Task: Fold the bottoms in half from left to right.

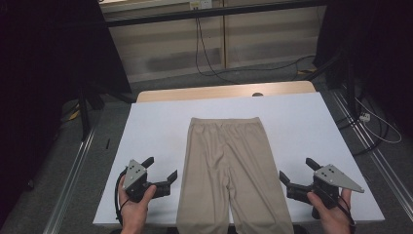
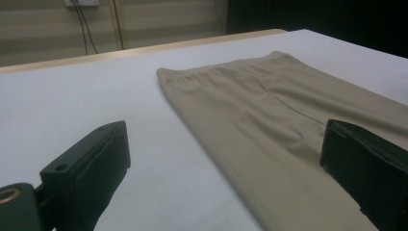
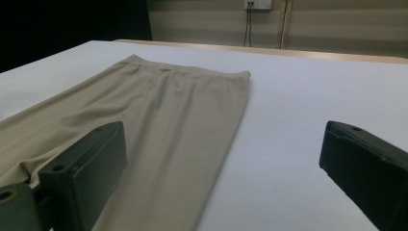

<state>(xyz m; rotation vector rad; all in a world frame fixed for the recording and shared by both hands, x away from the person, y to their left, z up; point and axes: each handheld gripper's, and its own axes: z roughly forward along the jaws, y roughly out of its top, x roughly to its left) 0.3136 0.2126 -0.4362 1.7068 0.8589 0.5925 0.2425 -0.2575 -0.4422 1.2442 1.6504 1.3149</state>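
A pair of beige trousers [image 1: 229, 165] lies flat down the middle of the white table top [image 1: 156, 126], waistband at the far end and legs running off the near edge. My left gripper [image 1: 160, 168] hovers just left of the left leg, jaws wide apart and empty. On the other side, my right gripper [image 1: 297, 170] is open beside the right leg with nothing in it. In the left gripper view the trousers [image 2: 269, 110] stretch away to the right between the jaws. The right gripper view has the trousers [image 3: 159, 115] at left and centre.
The white sheet leaves a wooden strip [image 1: 219, 91] of the table bare at the far edge. Beyond it are a pale wall panel with a hanging cable [image 1: 202, 48], dark stands at both sides, and metal floor rails [image 1: 73, 175].
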